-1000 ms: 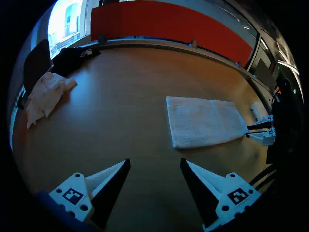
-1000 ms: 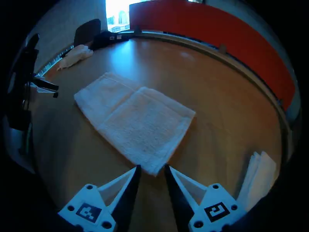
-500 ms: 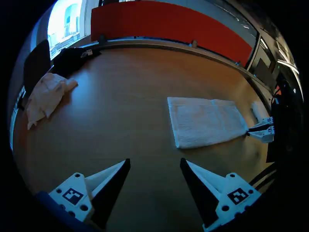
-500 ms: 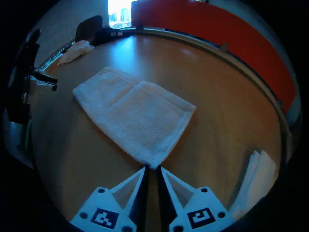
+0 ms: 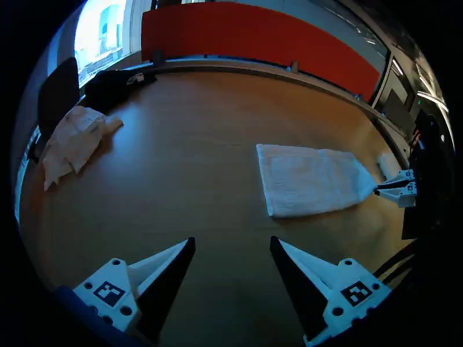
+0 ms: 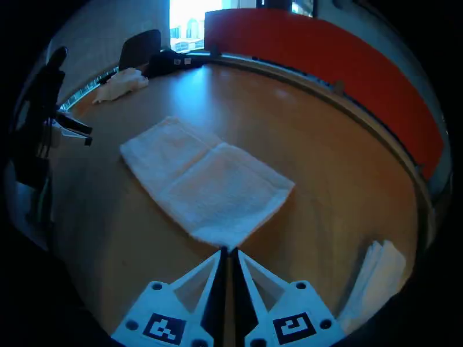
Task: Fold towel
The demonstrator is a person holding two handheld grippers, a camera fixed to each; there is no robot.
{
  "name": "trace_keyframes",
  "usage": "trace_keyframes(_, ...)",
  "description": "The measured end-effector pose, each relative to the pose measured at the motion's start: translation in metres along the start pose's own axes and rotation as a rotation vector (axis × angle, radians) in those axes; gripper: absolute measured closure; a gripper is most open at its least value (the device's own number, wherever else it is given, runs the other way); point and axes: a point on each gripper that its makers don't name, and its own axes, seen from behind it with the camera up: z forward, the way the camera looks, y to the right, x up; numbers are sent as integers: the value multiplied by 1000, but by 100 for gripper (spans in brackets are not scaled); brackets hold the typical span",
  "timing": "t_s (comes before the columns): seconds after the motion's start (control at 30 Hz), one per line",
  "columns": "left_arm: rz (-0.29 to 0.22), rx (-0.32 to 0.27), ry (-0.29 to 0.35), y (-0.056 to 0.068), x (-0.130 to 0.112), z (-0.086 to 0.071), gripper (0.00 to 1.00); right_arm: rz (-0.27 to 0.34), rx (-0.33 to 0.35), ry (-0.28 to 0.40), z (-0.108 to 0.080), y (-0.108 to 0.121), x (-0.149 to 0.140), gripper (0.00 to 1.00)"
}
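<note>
– White towel (image 6: pixel 202 185), where is it?
– It lies flat on the brown wooden surface (image 6: pixel 324 150), folded over. 1 corner points at the right gripper (image 6: pixel 228 257).
– Are that gripper's fingers apart?
– No, they are pressed together and pinch that corner. In the left gripper view the corner is pulled out to a point.
– And the left gripper (image 5: pixel 231 246)?
– Its 2 fingers are wide apart, held over bare wood. It is well apart from the towel.
– What else is on the surface?
– A crumpled pale cloth (image 5: pixel 72 141) lies near the far edge, beside a dark bag (image 5: pixel 113 84). A small stack of folded white cloths (image 6: pixel 376 277) lies near the right gripper, apart from the towel. A red wall panel (image 5: pixel 260 34) runs behind the surface.
</note>
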Motion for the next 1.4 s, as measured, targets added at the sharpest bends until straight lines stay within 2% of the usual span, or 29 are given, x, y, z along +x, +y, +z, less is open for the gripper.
trace_keyframes(0.57,-21,3,27,-6,4,-14,4,-115,12,166,-18,-24,107,95)
trace_keyframes(0.77,-31,3,34,-8,4,-18,4,-146,24,182,-17,-33,122,95)
trace_keyframes(1.1,-42,18,47,-19,4,-28,4,-187,66,194,-5,-53,143,95)
trace_keyframes(1.4,-62,43,74,-33,8,-43,4,-268,159,188,28,-105,170,95)
